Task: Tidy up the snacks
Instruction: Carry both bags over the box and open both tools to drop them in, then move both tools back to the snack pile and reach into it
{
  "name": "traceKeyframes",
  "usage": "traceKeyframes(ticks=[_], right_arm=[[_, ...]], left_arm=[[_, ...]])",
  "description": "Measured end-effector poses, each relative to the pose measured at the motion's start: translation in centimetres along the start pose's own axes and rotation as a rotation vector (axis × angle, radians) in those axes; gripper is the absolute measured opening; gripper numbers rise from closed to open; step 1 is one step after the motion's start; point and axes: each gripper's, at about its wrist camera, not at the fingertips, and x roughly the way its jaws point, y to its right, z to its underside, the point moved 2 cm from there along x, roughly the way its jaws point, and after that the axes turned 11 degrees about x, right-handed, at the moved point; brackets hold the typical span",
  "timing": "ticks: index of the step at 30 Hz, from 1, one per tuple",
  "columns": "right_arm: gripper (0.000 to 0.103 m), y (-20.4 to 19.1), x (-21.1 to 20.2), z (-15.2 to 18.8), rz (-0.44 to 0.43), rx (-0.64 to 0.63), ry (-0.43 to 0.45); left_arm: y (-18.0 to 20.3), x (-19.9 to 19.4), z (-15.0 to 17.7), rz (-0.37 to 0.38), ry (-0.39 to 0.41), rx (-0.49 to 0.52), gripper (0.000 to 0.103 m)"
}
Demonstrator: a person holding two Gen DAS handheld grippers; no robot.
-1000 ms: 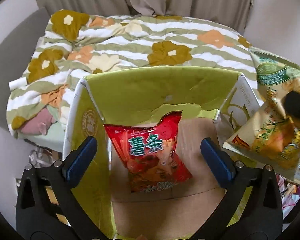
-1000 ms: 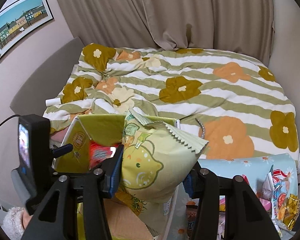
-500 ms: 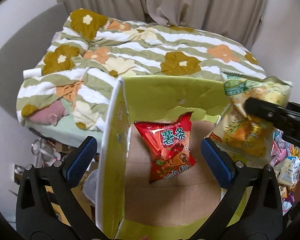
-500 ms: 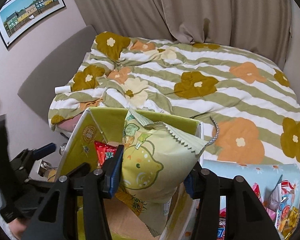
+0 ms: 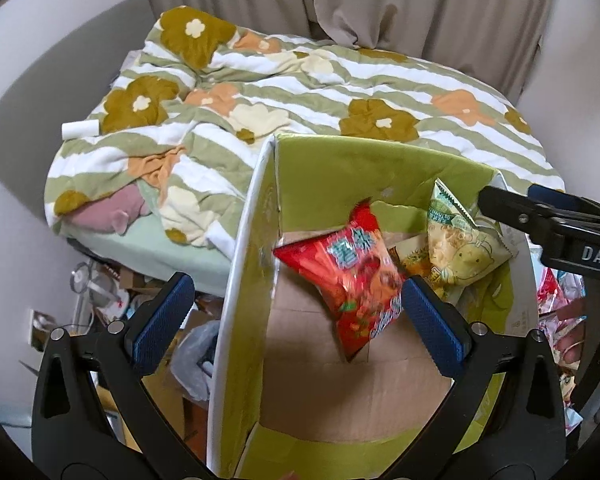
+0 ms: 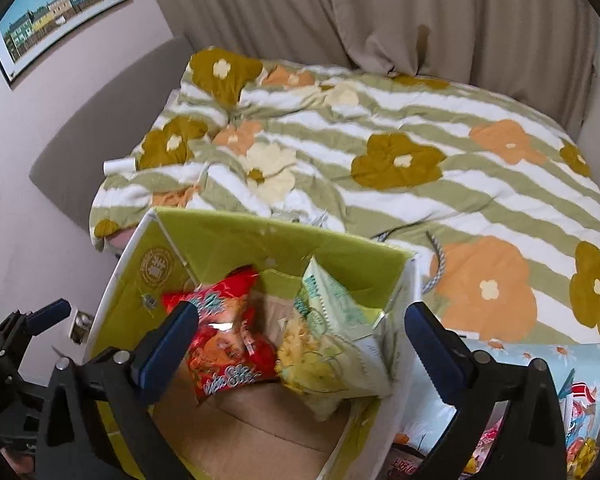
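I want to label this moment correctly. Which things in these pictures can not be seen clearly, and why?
- Snacks beside the box, right wrist view: cut off by the picture edge and the right gripper.
- Orange packet, left wrist view: mostly covered by the red bag and the yellow-green bag.
- Red bag's print, right wrist view: blurred.
- Clutter under the bed, left wrist view: too small.

Glossy foil snack bags [image 6: 228, 356] lie in a matt cardboard box [image 6: 236, 240] beside a cloth quilt [image 6: 420, 152]
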Motion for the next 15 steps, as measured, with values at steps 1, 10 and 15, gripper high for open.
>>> traceKeyframes(ticks=[1, 10, 15], right_arm=[[0.103, 0.1, -0.2, 0.1, 0.0, -0.004, -0.002], [0.103, -0.4, -3.8, 1.0, -0.013, -0.009, 0.048], [0.103, -0.8, -7.6, 2.0, -0.027, 0.014, 0.112]], left_arm=[[0.0, -0.1, 0.1, 0.0, 0.0, -0.001, 0.103], [0.3, -2.1, 0.0, 0.002, 0.032, 0.015, 0.103], [1.1, -5.6, -0.5, 0.001, 0.095, 0.052, 0.103]])
